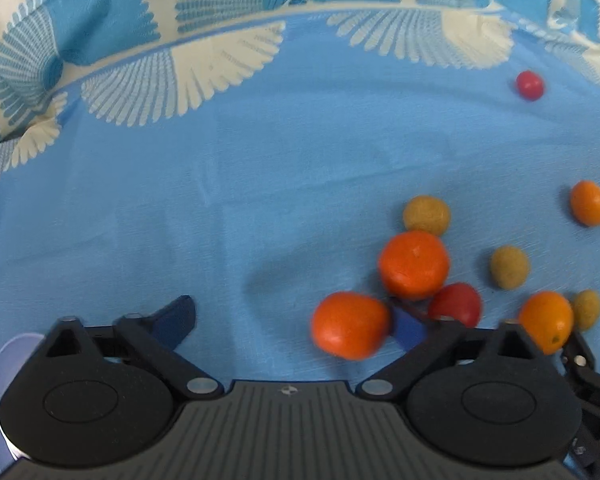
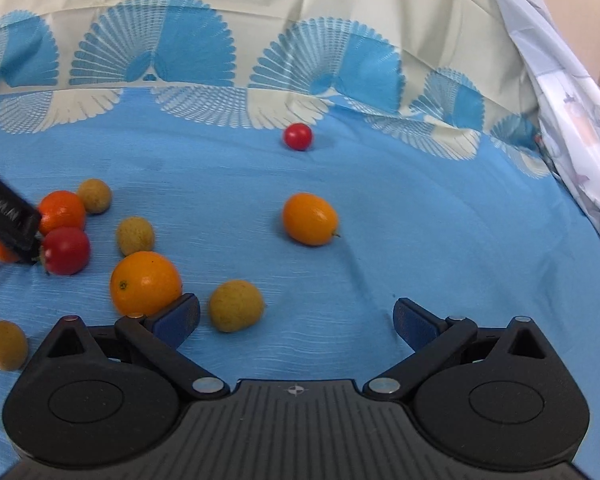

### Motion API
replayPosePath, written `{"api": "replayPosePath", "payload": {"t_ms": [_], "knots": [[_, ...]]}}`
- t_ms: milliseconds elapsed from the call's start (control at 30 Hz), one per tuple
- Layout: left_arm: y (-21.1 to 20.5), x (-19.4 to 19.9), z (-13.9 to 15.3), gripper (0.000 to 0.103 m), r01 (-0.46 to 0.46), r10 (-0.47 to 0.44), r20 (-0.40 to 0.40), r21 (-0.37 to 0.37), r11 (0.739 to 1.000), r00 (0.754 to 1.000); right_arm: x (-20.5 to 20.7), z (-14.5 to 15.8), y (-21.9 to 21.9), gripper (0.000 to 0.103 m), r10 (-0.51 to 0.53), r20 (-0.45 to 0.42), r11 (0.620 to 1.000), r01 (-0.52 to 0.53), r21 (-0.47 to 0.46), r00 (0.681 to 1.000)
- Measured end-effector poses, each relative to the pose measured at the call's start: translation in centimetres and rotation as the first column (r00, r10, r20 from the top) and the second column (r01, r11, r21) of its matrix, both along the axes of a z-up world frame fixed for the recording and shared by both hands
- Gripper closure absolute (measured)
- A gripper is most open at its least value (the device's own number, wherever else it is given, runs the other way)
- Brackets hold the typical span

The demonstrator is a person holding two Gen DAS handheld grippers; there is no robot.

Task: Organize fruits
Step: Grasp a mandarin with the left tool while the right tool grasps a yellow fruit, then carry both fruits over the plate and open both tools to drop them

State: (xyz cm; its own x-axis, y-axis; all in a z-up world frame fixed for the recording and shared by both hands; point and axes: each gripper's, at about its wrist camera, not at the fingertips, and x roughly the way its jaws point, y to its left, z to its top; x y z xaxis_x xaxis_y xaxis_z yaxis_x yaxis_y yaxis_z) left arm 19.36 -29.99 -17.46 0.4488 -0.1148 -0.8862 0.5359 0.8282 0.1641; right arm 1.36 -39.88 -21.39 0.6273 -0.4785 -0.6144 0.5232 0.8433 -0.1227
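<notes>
A home setting, by the look of it: ahead of the fingers a blue cloth (image 2: 380, 216) with cream fan patterns is spread over a surface and hangs behind it as a backdrop, and a pale printed sheet (image 2: 572, 120) drapes at the right. Small fruits (image 2: 146, 282) lie loose on the cloth.

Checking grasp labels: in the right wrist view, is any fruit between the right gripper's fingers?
No. The right gripper stands open over bare blue cloth; the yellow-brown fruit lies off-centre, touching neither finger.
</notes>
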Motion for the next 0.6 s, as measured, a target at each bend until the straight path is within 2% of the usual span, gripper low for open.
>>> {"api": "replayPosePath", "payload": {"t_ms": [33, 67, 100, 167, 233, 333, 433, 600], "knots": [[0.2, -0.1, 0.3, 0.035, 0.010, -0.010, -0.016, -0.034, 0.999, 1.000, -0.2, 0.0, 0.1, 0.029, 0.036, 0.017, 0.999, -0.037, 0.029, 0.999], [0.1, -0.1, 0.3, 0.057, 0.020, -0.022, -0.038, -0.053, 0.998, 0.999, -0.4, 0.1, 0.1, 0.049, 0.066, 0.036, 0.996, -0.068, 0.061, 0.997], [0.1, -0.2, 0.4, 0.062, 0.029, -0.033, -0.057, -0.064, 0.998, 0.998, -0.5, 0.2, 0.2, 0.063, 0.072, 0.042, 0.995, -0.075, 0.071, 0.997], [0.0, -1.0, 0.7, 0.062, 0.044, -0.047, -0.034, -0.072, 0.996, 0.998, -0.5, 0.3, 0.2, 0.074, 0.062, 0.039, 0.996, -0.064, 0.062, 0.997], [0.3, -1.7, 1.1, 0.062, 0.069, -0.070, -0.012, -0.090, 0.994, 0.997, -0.8, 0.5, -0.3, 0.074, 0.027, 0.062, 0.996, -0.033, 0.086, 0.998], [1.0, -3.0, 2.2, 0.062, 0.084, -0.085, -0.005, -0.121, 0.989, 0.996, -1.3, 0.8, -1.0, 0.074, -0.054, 0.092, 0.997, 0.049, 0.058, 0.994], [2.0, -4.5, 4.0, 0.062, 0.073, -0.074, 0.003, -0.147, 0.986, 0.997, -1.9, 0.7, -2.4, 0.074, -0.130, 0.107, 0.988, 0.120, 0.094, 0.986], [5.6, -7.9, 7.5, 0.062, 0.032, -0.031, 0.007, -0.172, 0.985, 0.999, -2.9, 1.1, -2.7, 0.074, -0.164, 0.116, 0.982, 0.151, 0.112, 0.980]]}}
